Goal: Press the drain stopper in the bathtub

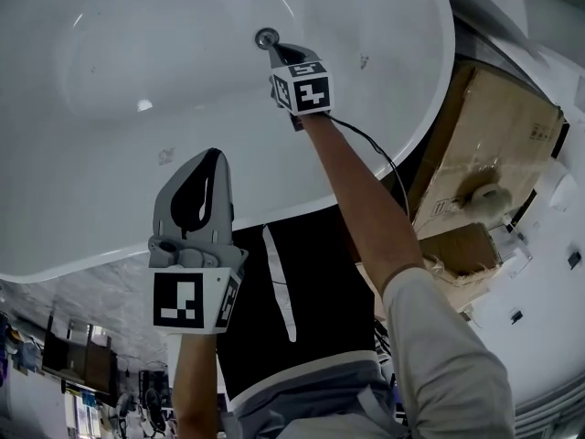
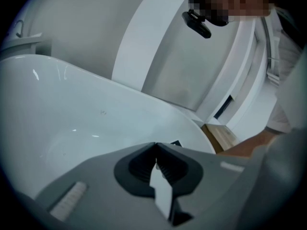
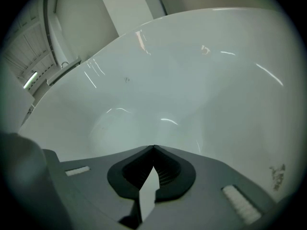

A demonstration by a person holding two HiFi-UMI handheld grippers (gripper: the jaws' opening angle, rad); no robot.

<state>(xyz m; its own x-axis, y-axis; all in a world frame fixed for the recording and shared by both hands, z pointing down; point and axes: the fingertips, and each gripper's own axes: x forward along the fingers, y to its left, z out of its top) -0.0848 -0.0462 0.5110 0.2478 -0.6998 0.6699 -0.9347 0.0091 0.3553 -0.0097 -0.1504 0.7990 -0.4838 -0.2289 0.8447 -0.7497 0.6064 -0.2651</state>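
Observation:
In the head view the white bathtub [image 1: 110,245] fills the upper left, and its round chrome drain stopper [image 1: 266,37] sits on the tub floor near the top. My right gripper [image 1: 274,50] reaches deep into the tub. It is shut, and its tip is at the stopper's near edge; I cannot tell if they touch. In the right gripper view the shut right gripper [image 3: 153,148] hides the stopper against the tub floor [image 3: 158,90]. My left gripper [image 1: 212,156] hovers shut and empty over the near rim. In the left gripper view the left gripper [image 2: 156,144] points across the basin [image 2: 72,123].
A cardboard box [image 1: 494,126] with a tape roll [image 1: 489,197] on it stands right of the tub. A thin cable [image 1: 379,154] trails from the right gripper along the forearm. A faucet fitting [image 3: 64,67] sits on the far rim. White panels [image 2: 158,47] rise behind the tub.

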